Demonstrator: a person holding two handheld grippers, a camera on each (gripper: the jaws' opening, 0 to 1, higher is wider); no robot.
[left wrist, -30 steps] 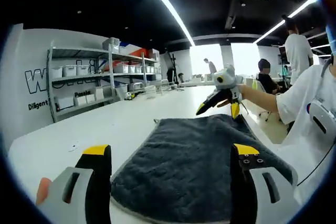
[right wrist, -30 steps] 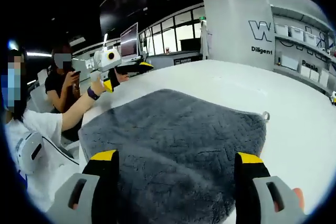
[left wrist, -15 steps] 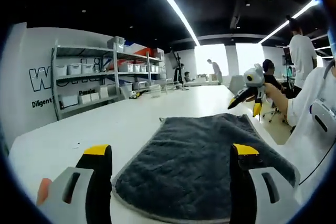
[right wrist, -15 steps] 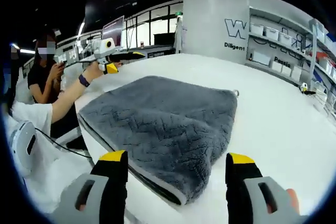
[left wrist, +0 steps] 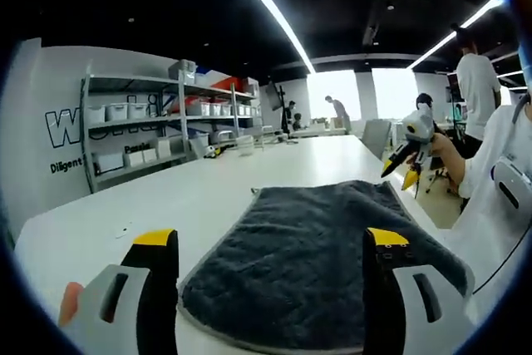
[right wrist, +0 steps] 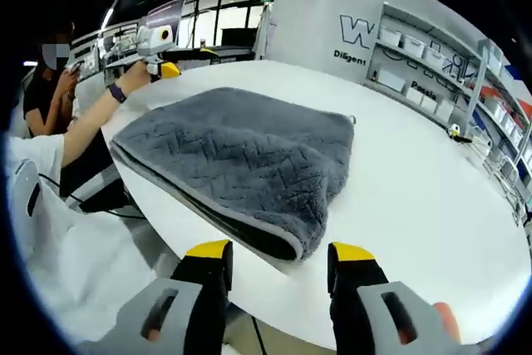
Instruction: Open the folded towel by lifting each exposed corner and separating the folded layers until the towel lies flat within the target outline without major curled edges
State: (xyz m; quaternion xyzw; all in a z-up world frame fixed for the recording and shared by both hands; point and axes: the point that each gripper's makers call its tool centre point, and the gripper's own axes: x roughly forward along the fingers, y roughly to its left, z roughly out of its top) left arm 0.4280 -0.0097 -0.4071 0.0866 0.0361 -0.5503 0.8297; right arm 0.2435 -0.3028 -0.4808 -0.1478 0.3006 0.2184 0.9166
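A folded dark grey towel point(left wrist: 307, 251) lies on the white table point(left wrist: 191, 197), just ahead of my left gripper point(left wrist: 270, 243), whose yellow-tipped jaws stand wide open around its near end without touching it. In the right gripper view the towel point(right wrist: 241, 151) shows its stacked layers and pale edging along the near fold. My right gripper point(right wrist: 279, 252) hovers open a little short of that fold corner, over the table's edge. Across the towel each view catches the other tool: the right gripper point(left wrist: 400, 172) and the left gripper point(right wrist: 187, 60), each held in a hand.
Metal shelves with white bins point(left wrist: 141, 135) line the wall left of the table, also seen as shelves point(right wrist: 424, 68). A seated person point(right wrist: 46, 81) is at the far left. Other people stand at the back right point(left wrist: 474, 81). The table edge point(right wrist: 208, 276) curves just below the towel.
The right gripper has drawn back from over the towel to just off its folded corner, and its jaws have narrowed. In the left gripper view it drifted right, off the towel's far end.
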